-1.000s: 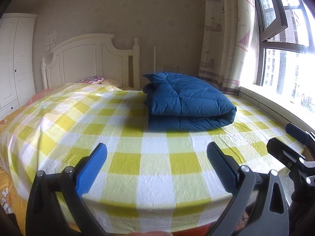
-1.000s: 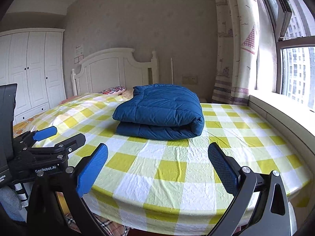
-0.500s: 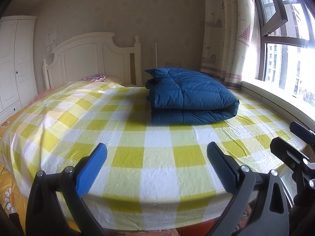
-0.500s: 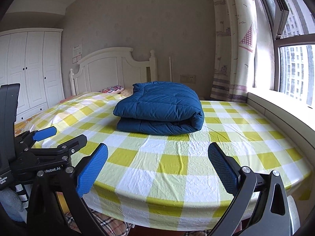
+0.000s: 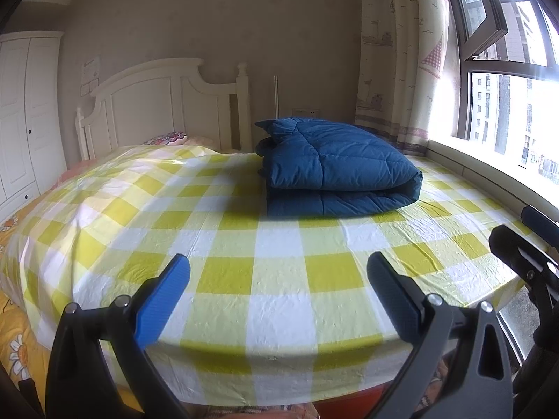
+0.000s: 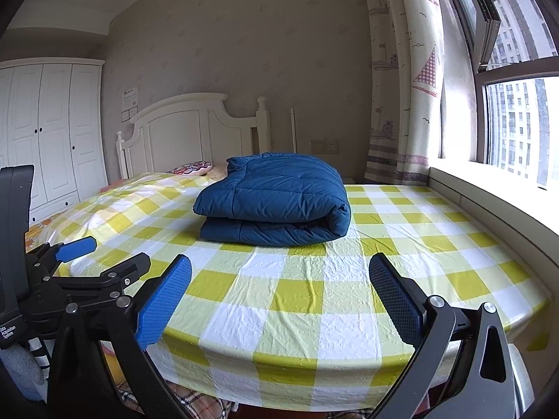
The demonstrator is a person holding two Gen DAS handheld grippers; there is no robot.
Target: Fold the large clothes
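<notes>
Tools (image 5: 277, 300) well short of folded coat (image 5: 335, 167)

The folded jacket (image 5: 335, 167) ahead of the tongs is dark blue and quilted. The bed cover (image 5: 272, 279) under it has yellow and white checks. The tongs have blue pads (image 5: 164, 300).

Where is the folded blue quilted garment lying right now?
In both wrist views the folded blue garment lies on the yellow checked sheet, toward the white headboard and the window side of the bed, well beyond both open grippers.
</notes>
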